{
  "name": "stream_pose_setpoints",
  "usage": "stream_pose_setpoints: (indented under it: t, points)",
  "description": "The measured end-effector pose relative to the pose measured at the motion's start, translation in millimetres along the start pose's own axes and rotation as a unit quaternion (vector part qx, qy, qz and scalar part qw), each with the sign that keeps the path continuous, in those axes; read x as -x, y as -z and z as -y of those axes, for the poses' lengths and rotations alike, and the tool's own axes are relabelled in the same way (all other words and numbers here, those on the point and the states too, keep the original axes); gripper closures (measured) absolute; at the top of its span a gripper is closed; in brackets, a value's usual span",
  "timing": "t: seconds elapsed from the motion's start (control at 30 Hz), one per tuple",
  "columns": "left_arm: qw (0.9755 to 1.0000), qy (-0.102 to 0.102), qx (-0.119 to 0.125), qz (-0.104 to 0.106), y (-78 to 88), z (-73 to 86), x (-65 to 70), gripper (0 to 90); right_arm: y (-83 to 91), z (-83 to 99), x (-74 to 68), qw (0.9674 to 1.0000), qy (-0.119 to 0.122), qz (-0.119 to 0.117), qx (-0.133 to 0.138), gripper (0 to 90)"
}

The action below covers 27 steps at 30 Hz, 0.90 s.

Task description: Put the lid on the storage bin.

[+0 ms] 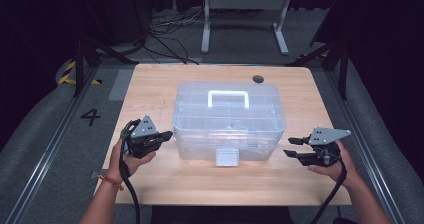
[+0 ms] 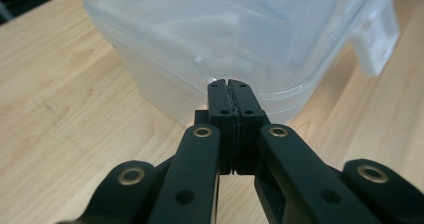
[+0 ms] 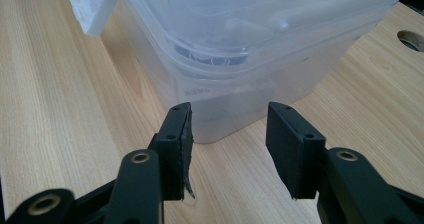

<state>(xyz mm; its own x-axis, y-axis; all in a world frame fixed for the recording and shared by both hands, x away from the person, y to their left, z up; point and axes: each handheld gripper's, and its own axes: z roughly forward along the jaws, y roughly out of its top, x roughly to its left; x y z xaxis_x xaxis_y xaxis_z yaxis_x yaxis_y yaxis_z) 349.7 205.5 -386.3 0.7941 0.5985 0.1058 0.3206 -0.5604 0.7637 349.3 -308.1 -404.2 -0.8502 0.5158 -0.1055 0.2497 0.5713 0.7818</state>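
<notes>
A clear plastic storage box (image 1: 229,121) with a white carry handle (image 1: 228,98) on its lid sits in the middle of the wooden desk (image 1: 150,89), its white front latch (image 1: 226,157) facing the person. The left gripper (image 1: 167,134) hovers just beside the box's left end with its jaws pressed together and nothing between them; in the left gripper view the closed tips point at the lid's rim near the box's corner. The right gripper (image 1: 292,147) rests near the box's right end, a little apart from it, with its jaws spread wide and empty; the right gripper view looks along them toward the box's lower corner. The work in hand looks like opening the box, so the latch is probably the first thing to deal with. To do that well, one gripper should brace the box, because a light plastic container will likely slide on smooth wood when pushed. The closed left gripper could serve as that brace against the left wall. The open right gripper would need to come round to the front and hook or pinch the lower edge of the latch, then lift it gently outward. Prying at the lid rim before the latch releases risks tipping the whole box.
</notes>
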Motion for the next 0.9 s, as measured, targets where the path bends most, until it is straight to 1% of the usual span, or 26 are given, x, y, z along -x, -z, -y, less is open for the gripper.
stream_pose_setpoints:
  t: [0.03, 0.07, 0.1, 0.13, 0.17, 0.2, 0.23, 0.27, 0.3, 0.33, 0.37, 0.4, 0.43, 0.5, 0.53, 0.57, 0.63, 0.67, 0.7, 0.73, 0.8, 0.87, 0.9]
  points:
    - [1.0000, 0.000, 0.000, 0.000, 0.0, 0.0, 0.0, 88.1, 0.2, 0.4, 0.4, 1.0000, 0.000, 0.002, 0.001, 53.8]
    - [0.9999, -0.010, -0.006, -0.008, 1.5, 0.1, 5.6, 86.5, 0.2, 0.7, 0.7, 1.0000, -0.001, 0.005, 0.001, 53.1]
    - [0.9999, -0.010, -0.005, -0.001, 2.4, 0.8, 7.4, 84.5, 0.0, 1.1, 0.9, 1.0000, -0.003, 0.005, 0.001, 52.1]
    - [0.9999, -0.015, -0.007, 0.003, 3.6, 1.4, 9.7, 83.9, -0.2, 1.4, 1.0, 1.0000, -0.005, 0.006, 0.000, 51.6]
    - [0.9997, -0.023, -0.009, -0.003, 4.3, 2.9, 12.9, 82.7, -0.4, 2.0, 1.4, 1.0000, -0.004, 0.008, -0.001, 51.3]
    - [0.9997, -0.023, -0.009, -0.003, 4.3, 2.9, 12.9, 81.0, -0.1, 2.7, 1.3, 0.9999, -0.004, 0.012, -0.004, 50.7]
    - [0.9993, -0.030, -0.021, -0.009, 4.3, 5.9, 16.6, 80.0, 0.5, 3.2, 1.3, 0.9998, -0.004, 0.017, -0.007, 49.6]
    - [0.9990, -0.033, -0.028, -0.010, 4.2, 7.9, 18.1, 78.7, 1.3, 3.7, 1.5, 0.9997, -0.003, 0.021, -0.006, 48.9]
    - [0.9990, -0.033, -0.028, -0.010, 4.2, 7.9, 18.1, 76.8, 2.7, 4.5, 1.7, 0.9997, -0.004, 0.024, -0.007, 48.6]
    - [0.9987, -0.038, -0.034, -0.009, 3.3, 10.4, 19.5, 76.8, 2.7, 4.5, 1.7, 0.9997, -0.004, 0.024, -0.007, 48.6]
    - [0.9983, -0.039, -0.043, -0.007, 3.2, 12.9, 20.8, 74.5, 6.0, 7.9, 2.2, 0.9995, -0.008, 0.028, -0.009, 47.4]
    - [0.9980, -0.040, -0.048, -0.003, 2.6, 14.8, 21.3, 72.2, 6.9, 9.8, 2.5, 0.9995, -0.008, 0.028, -0.010, 47.4]
    - [0.9971, -0.043, -0.063, -0.005, 0.9, 20.9, 22.3, 70.1, 8.2, 12.9, 2.4, 0.9994, -0.007, 0.029, -0.015, 47.0]
    - [0.9960, -0.043, -0.078, -0.005, -0.9, 27.4, 22.3, 68.4, 10.6, 20.2, 2.6, 0.9987, -0.008, 0.046, -0.022, 44.7]
    - [0.9955, -0.044, -0.083, -0.007, -2.0, 31.4, 22.2, 66.1, 12.0, 23.5, 2.4, 0.9984, -0.013, 0.048, -0.027, 44.7]
    - [0.9953, -0.037, -0.089, -0.009, -2.8, 36.3, 21.7, 64.0, 13.7, 28.4, 2.8, 0.9982, -0.016, 0.050, -0.029, 44.6]
    - [0.9941, -0.030, -0.104, -0.011, -4.2, 42.7, 20.6, 56.8, 17.5, 40.5, 5.0, 0.9977, -0.027, 0.054, -0.031, 42.9]
    - [0.9935, -0.028, -0.110, -0.010, -4.7, 46.1, 19.4, 52.8, 18.7, 44.8, 5.9, 0.9975, -0.030, 0.055, -0.032, 41.8]
    - [0.9933, -0.020, -0.114, -0.007, -4.8, 50.6, 17.8, 49.7, 19.9, 50.7, 6.9, 0.9970, -0.034, 0.060, -0.034, 40.7]
    - [0.9934, -0.015, -0.113, -0.010, -4.8, 54.1, 16.5, 46.6, 21.2, 58.1, 8.3, 0.9963, -0.042, 0.065, -0.038, 39.5]
    - [0.9939, -0.002, -0.111, -0.004, -5.0, 60.1, 13.7, 41.2, 22.0, 67.9, 10.0, 0.9948, -0.055, 0.076, -0.040, 36.9]
    - [0.9933, 0.008, -0.115, -0.003, -5.7, 66.6, 11.0, 36.8, 22.2, 78.3, 11.7, 0.9933, -0.066, 0.085, -0.042, 34.8]
    - [0.9934, 0.015, -0.114, -0.001, -6.3, 70.3, 9.3, 33.5, 22.1, 83.2, 12.3, 0.9925, -0.074, 0.088, -0.043, 33.5]
